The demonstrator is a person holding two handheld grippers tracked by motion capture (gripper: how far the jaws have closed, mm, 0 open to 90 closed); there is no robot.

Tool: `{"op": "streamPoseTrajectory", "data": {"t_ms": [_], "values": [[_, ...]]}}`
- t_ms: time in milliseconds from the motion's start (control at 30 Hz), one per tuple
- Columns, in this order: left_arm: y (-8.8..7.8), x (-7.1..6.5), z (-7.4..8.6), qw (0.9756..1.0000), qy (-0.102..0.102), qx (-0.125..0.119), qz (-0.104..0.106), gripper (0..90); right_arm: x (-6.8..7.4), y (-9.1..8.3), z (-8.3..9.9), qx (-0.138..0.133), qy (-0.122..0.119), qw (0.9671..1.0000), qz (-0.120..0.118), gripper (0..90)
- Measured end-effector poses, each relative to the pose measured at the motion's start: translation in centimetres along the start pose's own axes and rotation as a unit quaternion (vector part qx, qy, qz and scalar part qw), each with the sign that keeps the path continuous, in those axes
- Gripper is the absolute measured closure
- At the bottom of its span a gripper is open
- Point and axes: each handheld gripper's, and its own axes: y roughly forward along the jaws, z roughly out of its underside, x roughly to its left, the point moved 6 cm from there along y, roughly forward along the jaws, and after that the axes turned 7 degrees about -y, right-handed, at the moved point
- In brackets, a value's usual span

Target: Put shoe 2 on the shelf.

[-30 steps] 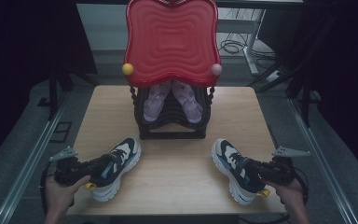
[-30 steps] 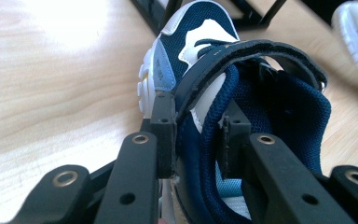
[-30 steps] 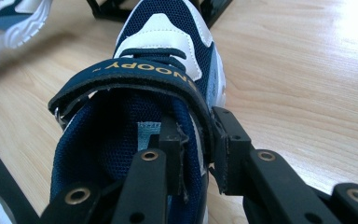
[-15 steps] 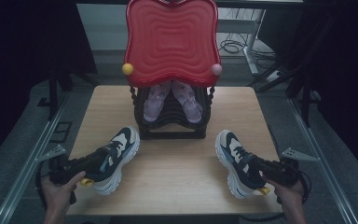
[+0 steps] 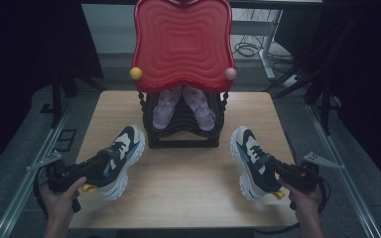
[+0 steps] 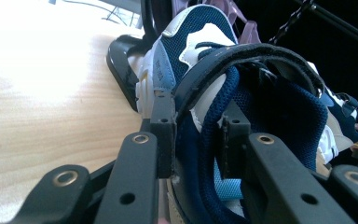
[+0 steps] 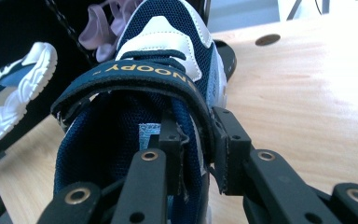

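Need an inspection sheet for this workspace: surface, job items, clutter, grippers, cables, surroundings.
Surface: wooden table, bare between the shoes.
Job's things: left sneaker and right sneaker, both navy and white, on the table; black shoe rack behind, holding a lilac pair under a red top.
Clutter: nothing seen.
Grippers: left gripper shut on the left sneaker's collar; right gripper shut on the right sneaker's collar.
Cables: coil on the floor behind the table.
Surroundings: dark, stands and rails at the sides.

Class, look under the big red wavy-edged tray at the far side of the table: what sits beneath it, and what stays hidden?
Under the red wavy tray stands a black ribbed rack holding a pair of lilac shoes, toes toward the camera. Their heels and the rack's upper part are covered by the tray.
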Motion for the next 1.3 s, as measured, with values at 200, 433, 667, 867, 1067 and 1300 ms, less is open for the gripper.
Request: {"op": "streamPoseTrajectory", "data": {"t_ms": [200, 433, 667, 867, 1067, 1300], "values": [[-0.3, -0.2, -1.2, 0.9998, -0.001, -0.017, 0.003, 73.1, 0.1, 0.4, -1.4, -0.016, -0.001, 0.9999, 0.004, 75.0], [-0.6, -0.4, -2.5, 0.9994, -0.005, -0.032, 0.015, 73.2, 0.1, 0.6, -2.7, -0.034, 0.01, 0.9994, 0.004, 75.1], [-0.5, -0.7, -3.6, 0.9989, 0.0, -0.043, 0.016, 73.2, 0.0, 0.8, -4.0, -0.055, 0.018, 0.9983, 0.001, 75.1], [-0.6, -0.8, -4.2, 0.9985, 0.0, -0.051, 0.02, 73.2, 0.0, 1.1, -4.9, -0.072, 0.025, 0.9971, -0.001, 75.2], [-0.9, -0.7, -5.0, 0.9975, -0.006, -0.065, 0.026, 73.2, 0.2, 1.3, -6.0, -0.085, 0.026, 0.996, -0.004, 75.2], [-1.0, -1.0, -6.1, 0.9965, -0.007, -0.078, 0.03, 73.2, 0.3, 1.5, -7.2, -0.099, 0.025, 0.9947, -0.004, 75.2]]}}
